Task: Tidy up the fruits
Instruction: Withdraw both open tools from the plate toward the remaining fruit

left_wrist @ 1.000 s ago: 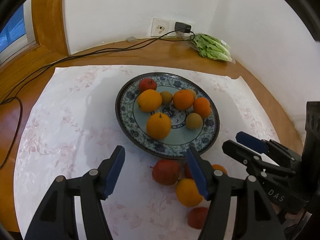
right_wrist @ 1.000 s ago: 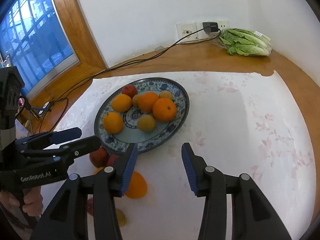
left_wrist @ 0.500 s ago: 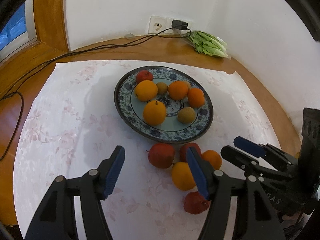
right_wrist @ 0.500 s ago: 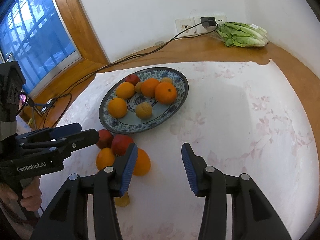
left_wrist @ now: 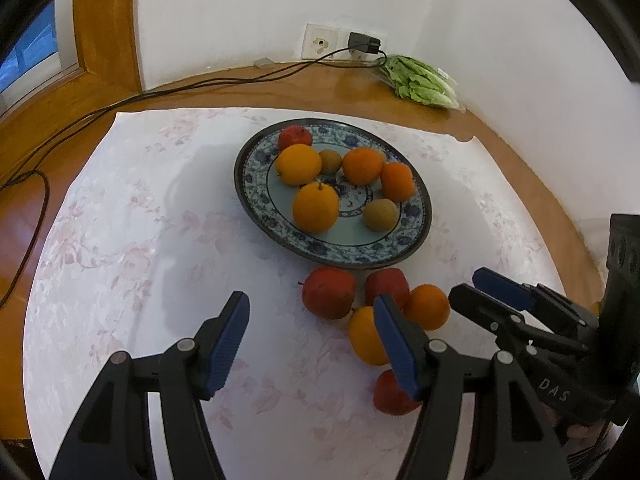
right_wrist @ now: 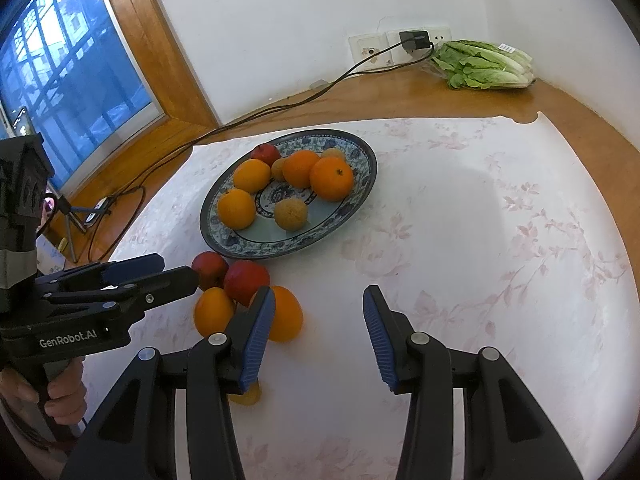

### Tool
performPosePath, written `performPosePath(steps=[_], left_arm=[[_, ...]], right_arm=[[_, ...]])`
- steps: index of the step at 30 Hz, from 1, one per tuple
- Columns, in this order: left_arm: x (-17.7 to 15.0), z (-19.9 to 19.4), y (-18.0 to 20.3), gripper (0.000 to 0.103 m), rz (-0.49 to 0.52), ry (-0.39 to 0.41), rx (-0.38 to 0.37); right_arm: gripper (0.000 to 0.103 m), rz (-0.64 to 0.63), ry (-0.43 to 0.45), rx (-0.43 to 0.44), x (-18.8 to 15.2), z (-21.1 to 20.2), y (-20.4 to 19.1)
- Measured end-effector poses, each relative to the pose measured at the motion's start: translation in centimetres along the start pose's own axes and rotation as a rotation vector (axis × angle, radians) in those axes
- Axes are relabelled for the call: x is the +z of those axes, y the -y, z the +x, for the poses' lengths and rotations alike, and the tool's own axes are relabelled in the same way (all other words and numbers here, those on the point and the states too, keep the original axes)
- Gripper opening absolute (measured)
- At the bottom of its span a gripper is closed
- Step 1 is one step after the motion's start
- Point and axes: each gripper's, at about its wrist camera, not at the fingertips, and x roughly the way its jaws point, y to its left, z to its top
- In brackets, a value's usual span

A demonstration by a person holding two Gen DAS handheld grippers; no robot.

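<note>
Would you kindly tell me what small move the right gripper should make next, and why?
Probably swing the right gripper left over the nearest orange. Its jaws stand open and empty, and that fruit lies loose on the cloth, outside the plate.

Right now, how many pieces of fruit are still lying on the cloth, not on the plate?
5 that I can see, bunched before the plate: a red apple, another apple, an orange, a yellower orange and a red fruit behind the left fingers. More may be hidden.
</note>
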Motion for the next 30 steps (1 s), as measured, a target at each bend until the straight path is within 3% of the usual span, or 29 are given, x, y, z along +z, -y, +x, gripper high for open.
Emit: performPosePath(steps=[23,25,30], left_arm=[[-0.1,1.1,0.2,0.068,-0.013,-0.008,-0.021],[0.0,1.2,0.1,0.066,-0.017,-0.009,-0.026],[0.1,1.4,-0.2,0.050,-0.031,-0.009,-0.045]], right_arm=[[0.047,0.001,-0.010,0.032,-0.9,0.2,-0.4],[0.047,-0.001,-0.012,0.033,-1.0,0.2,-0.4],[0.047,-0.007,-0.014,0.038,-1.0,0.3,-0.6]])
